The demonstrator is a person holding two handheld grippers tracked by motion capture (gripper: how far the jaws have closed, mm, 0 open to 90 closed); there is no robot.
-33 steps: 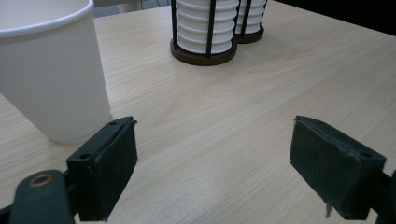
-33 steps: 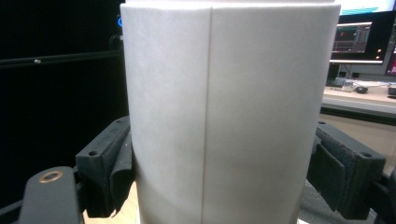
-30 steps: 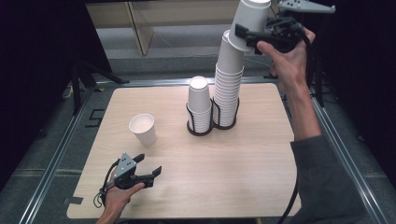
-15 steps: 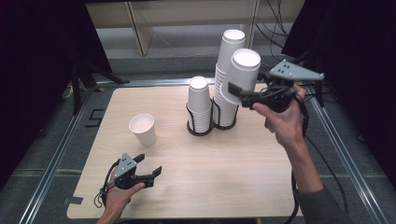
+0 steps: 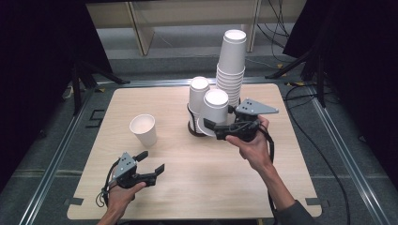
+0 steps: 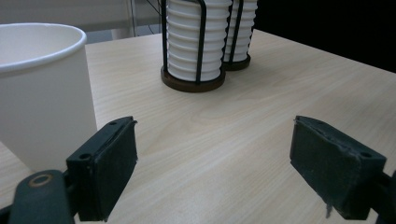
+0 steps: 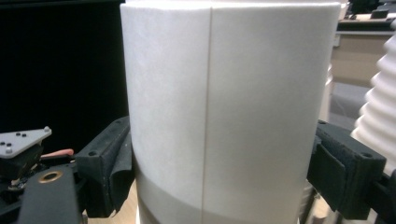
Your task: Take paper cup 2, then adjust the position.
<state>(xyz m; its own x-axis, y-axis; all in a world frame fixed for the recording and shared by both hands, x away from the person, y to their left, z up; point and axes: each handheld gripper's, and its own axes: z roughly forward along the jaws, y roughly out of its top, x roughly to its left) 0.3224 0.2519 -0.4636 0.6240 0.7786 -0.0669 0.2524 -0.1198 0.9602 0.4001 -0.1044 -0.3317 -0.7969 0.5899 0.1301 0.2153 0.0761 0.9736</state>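
My right gripper (image 5: 212, 124) is shut on a white paper cup (image 5: 216, 108), held upright just in front of the cup holder, a little above the table. In the right gripper view that cup (image 7: 229, 112) sits between both pads (image 7: 109, 163). A tall stack of cups (image 5: 232, 61) and a shorter stack (image 5: 198, 93) stand in the black wire holder (image 5: 191, 127). A single cup (image 5: 143, 129) stands alone at the left. My left gripper (image 5: 152, 161) rests near the front edge, open, with nothing between its fingers (image 6: 112, 158).
The wooden table (image 5: 211, 187) has bare room in front and to the right. The lone cup (image 6: 42, 93) stands close to the left jaw. Cables trail on the floor at the right, and metal rails (image 5: 347, 159) frame the table.
My right hand has come down and forward from above the tall stack, carrying the cup to just in front of the holder. The left gripper has stayed where it was.
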